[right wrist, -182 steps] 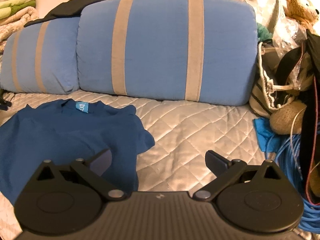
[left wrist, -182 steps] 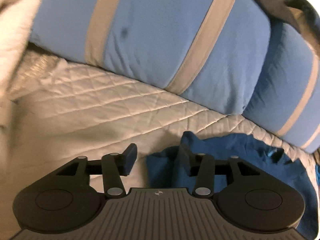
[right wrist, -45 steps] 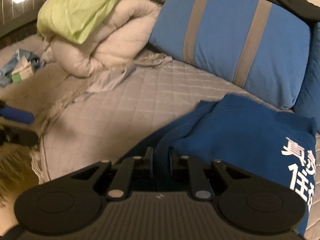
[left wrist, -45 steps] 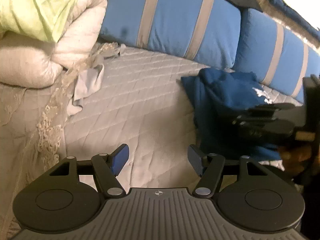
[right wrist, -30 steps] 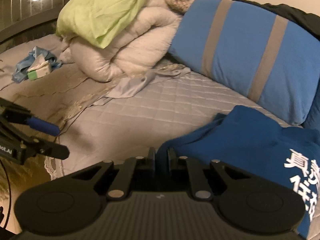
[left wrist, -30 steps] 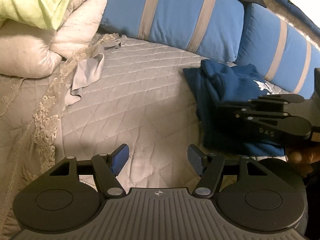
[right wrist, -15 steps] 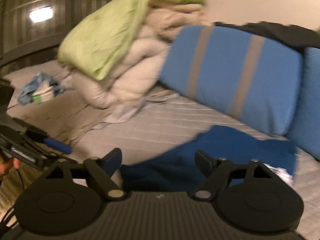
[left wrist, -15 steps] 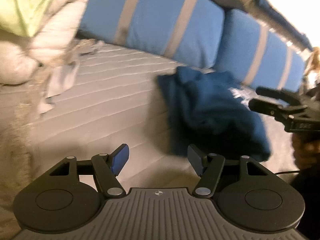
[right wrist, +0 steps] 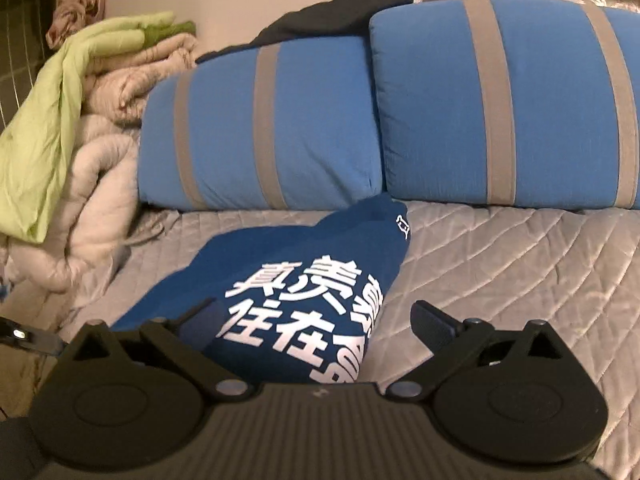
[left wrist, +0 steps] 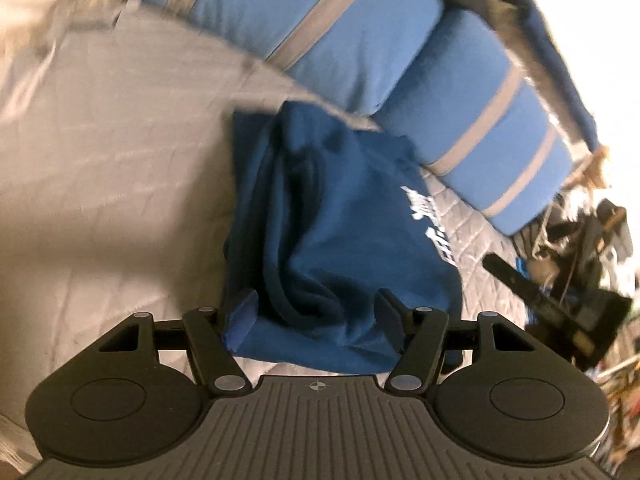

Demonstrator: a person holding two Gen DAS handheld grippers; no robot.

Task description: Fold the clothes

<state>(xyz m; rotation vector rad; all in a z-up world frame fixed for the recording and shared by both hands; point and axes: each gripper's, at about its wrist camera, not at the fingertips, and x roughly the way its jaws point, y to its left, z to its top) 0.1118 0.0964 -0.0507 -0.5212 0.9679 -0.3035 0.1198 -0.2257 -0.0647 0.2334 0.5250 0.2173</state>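
Note:
A dark blue T-shirt (right wrist: 304, 264) with white printed characters lies folded into a rough bundle on the grey quilted bedspread (right wrist: 500, 260). In the right wrist view my right gripper (right wrist: 316, 314) hovers at its near edge, jaws opening wide, the fabric below and between them untouched. In the left wrist view the T-shirt (left wrist: 340, 232) shows rumpled folds on its left side. My left gripper (left wrist: 315, 310) sits over its near hem, jaws closing a little, pads apart with cloth lying between them and not pinched. The right gripper (left wrist: 536, 292) appears blurred at the far right.
Two blue pillows with grey stripes (right wrist: 260, 128) (right wrist: 500, 100) stand along the back, a dark garment (right wrist: 340, 8) draped over them. A pile of cream and green bedding (right wrist: 80, 120) fills the left. Bags and cables (left wrist: 580, 220) clutter the right side.
My right gripper let go of the shirt's edge, opened wide and swung round toward the pillows. My left gripper moved right until it stood over the shirt's near hem.

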